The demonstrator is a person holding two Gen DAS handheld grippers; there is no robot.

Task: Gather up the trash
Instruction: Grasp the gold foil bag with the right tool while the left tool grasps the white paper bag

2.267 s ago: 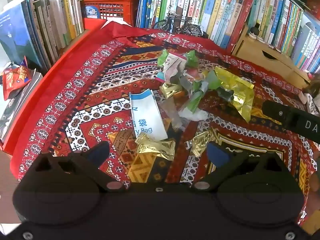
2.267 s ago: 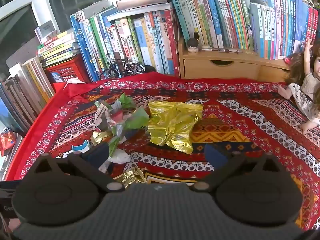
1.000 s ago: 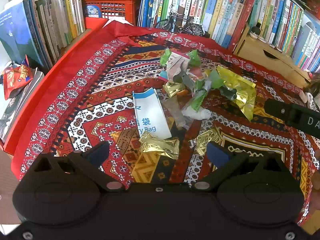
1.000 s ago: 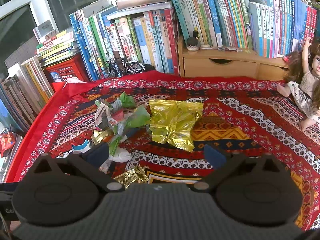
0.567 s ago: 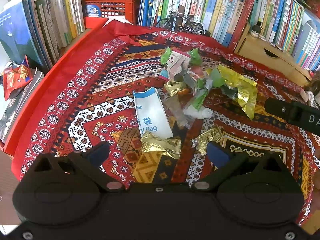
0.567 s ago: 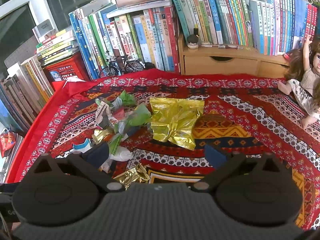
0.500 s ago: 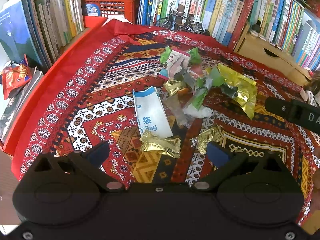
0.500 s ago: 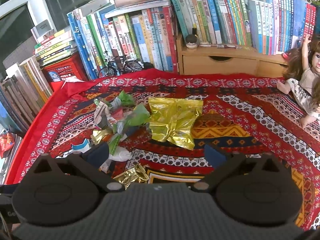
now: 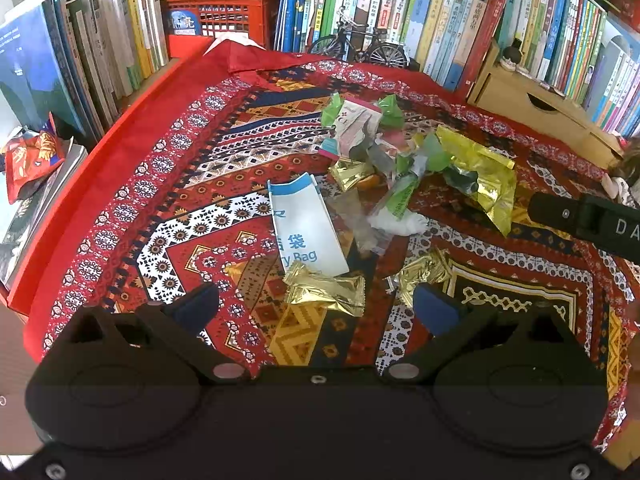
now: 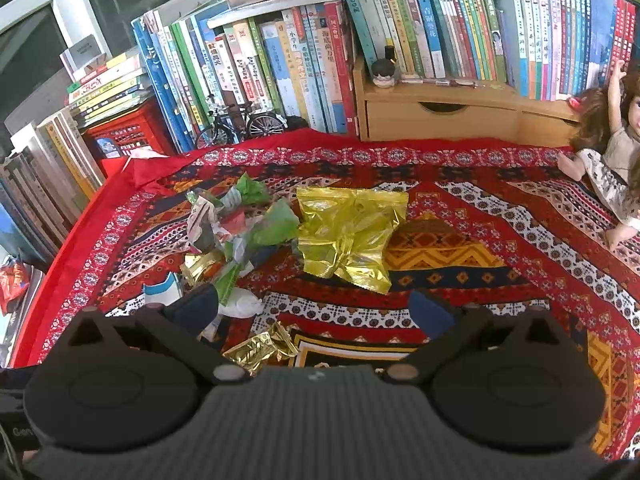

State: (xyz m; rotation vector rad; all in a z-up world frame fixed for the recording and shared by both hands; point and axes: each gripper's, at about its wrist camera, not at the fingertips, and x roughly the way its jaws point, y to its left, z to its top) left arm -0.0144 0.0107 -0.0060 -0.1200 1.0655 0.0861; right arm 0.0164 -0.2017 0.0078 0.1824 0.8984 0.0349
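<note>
Left gripper [image 9: 316,306]: jaws spread wide, nothing held. A small gold wrapper [image 9: 326,288] lies on the patterned red cloth [image 9: 168,184] in the gap between the blue-padded fingertips [image 9: 194,306], nearer the left one and not touching either pad. A second gold wrapper [image 9: 424,272] lies just beyond the right fingertip, at 1 o'clock from the gap. A white and blue paper bag [image 9: 306,228] lies flat at 12 o'clock, its near end touching the first gold wrapper. The main trash pile [image 9: 380,160] of green, white and clear wrappers sits further out at 12 to 1 o'clock, with a large crumpled yellow-gold bag [image 9: 484,176] at its 3 o'clock side.

Right gripper [image 10: 314,312]: jaws spread wide, nothing held. The yellow-gold bag [image 10: 348,236] lies at 12 o'clock beyond the gap, clear of both fingertips. The trash pile [image 10: 236,228] lies at 10 to 11 o'clock, its near end just beyond the left fingertip. One gold wrapper [image 10: 262,346] lies low in the gap, partly cut off by the gripper body.

Visibility limits: the paper bag [image 10: 162,290] is mostly hidden behind the right gripper's left finger. Print on the bag is cut off by the first gold wrapper. Individual items inside the pile overlap and cannot be separated reliably. A doll [image 10: 612,176] at 2 o'clock is cut off by the frame edge.
</note>
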